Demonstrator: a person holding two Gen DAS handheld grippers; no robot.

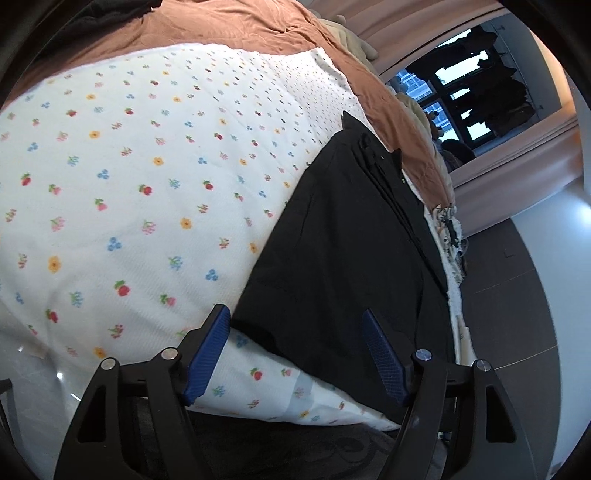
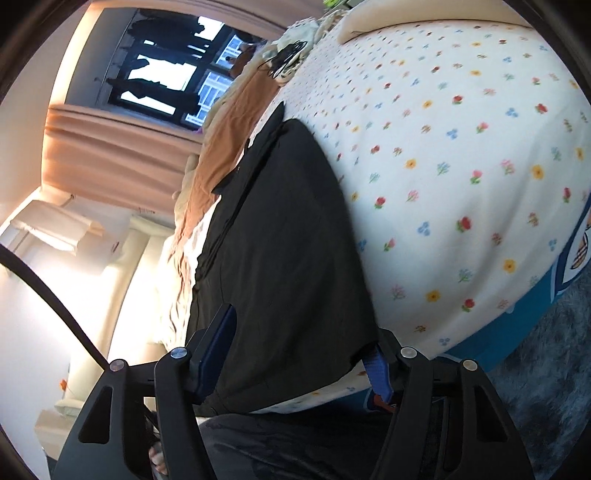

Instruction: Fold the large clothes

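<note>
A large black garment lies folded lengthwise on the floral bedsheet, running from the bed's near edge away. My left gripper is open, its blue pads straddling the garment's near corner without gripping. In the right wrist view the same black garment fills the middle. My right gripper is open, its pads wide on either side of the garment's near hem; the cloth covers most of the right pad.
A brown blanket lies across the far side of the bed. Curtains and a window stand beyond. Dark floor runs beside the bed. A blue bed base and grey carpet show at right.
</note>
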